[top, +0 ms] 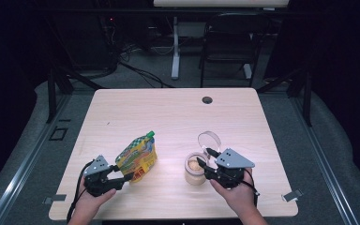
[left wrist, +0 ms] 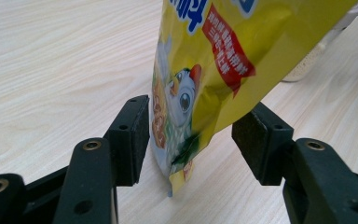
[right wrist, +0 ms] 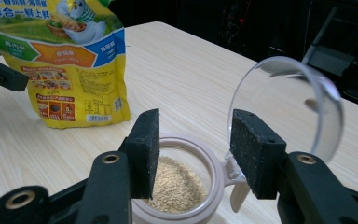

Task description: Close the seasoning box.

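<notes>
High view: the pouch (top: 137,158) stands tilted on the table (top: 168,117), left of the jar (top: 195,168), whose lid (top: 209,140) is hinged open. The left gripper (top: 127,176) is at the pouch's lower corner; the right gripper (top: 205,164) is at the jar's rim. Left gripper view: jaws apart, flanking the pouch (left wrist: 223,70) corner without clamping it. Right gripper view: jaws apart above the granule-filled jar (right wrist: 182,186), clear lid (right wrist: 289,102) upright.

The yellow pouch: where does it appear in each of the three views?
High view: yellow pouch left of centre, before the left gripper.
Left gripper view: its lower corner between the open jaws.
Right gripper view: upper left, standing on the table.
Shared landmark: the open jar of granules beside it.
</notes>
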A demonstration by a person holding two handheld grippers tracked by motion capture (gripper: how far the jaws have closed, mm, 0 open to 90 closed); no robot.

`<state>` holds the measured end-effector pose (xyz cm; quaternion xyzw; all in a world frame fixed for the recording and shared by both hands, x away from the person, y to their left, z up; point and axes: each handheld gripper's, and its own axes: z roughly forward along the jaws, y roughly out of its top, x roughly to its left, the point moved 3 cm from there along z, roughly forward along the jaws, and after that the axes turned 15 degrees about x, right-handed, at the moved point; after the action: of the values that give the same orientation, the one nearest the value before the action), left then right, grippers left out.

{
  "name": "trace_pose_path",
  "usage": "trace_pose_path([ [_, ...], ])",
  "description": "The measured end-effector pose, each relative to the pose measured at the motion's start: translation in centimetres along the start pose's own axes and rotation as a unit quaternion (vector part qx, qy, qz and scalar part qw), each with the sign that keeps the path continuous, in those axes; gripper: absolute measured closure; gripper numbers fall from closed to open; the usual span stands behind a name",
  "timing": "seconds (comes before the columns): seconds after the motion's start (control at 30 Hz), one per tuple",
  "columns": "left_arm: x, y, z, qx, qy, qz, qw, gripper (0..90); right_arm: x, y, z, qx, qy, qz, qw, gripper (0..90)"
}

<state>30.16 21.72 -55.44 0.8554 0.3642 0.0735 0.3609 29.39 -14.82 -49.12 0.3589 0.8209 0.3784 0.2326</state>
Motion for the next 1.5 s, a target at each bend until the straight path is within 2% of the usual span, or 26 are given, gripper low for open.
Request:
trace_pose_path([
  [0.33, 0.1, -0.1, -0.2, 0.0, 0.01, -0.002, 0.9999, 54.2, -1.4, 0.2, -0.8, 0.011, 0.004, 0.01, 0.9999, 56.5],
  [0.5, 0.1, -0.1, -0.2, 0.0, 0.013, -0.006, 0.9999, 54.0, -2.5, 0.2, -1.2, 0.009, -0.003, 0.035, 0.9993, 59.2],
  [0.6, 0.0, -0.1, -0.1, -0.001, 0.015, -0.001, 0.9999, 53.8, -3.1, 0.1, -1.5, 0.009, 0.004, 0.049, 0.9987, 61.2],
  [0.9, -0.4, -0.1, 0.0, 0.005, 0.014, 0.004, 0.9999, 53.9, -3.8, 0.2, -2.1, 0.008, -0.003, 0.056, 0.9984, 61.1],
  [1.1, -0.4, -0.1, 0.1, 0.007, 0.014, 0.005, 0.9999, 53.8, -4.7, 0.0, -2.5, 0.005, -0.01, 0.072, 0.9974, 60.8],
  [1.33, -0.5, -0.1, 0.2, 0.008, 0.013, 0.005, 0.9999, 53.8, -5.2, -0.6, -1.6, 0.015, -0.019, 0.084, 0.9962, 55.9],
  [1.5, -0.5, -0.1, 0.1, 0.008, 0.014, 0.005, 0.9999, 53.7, -5.5, -1.0, -0.5, 0.027, -0.019, 0.09, 0.9954, 56.5],
])
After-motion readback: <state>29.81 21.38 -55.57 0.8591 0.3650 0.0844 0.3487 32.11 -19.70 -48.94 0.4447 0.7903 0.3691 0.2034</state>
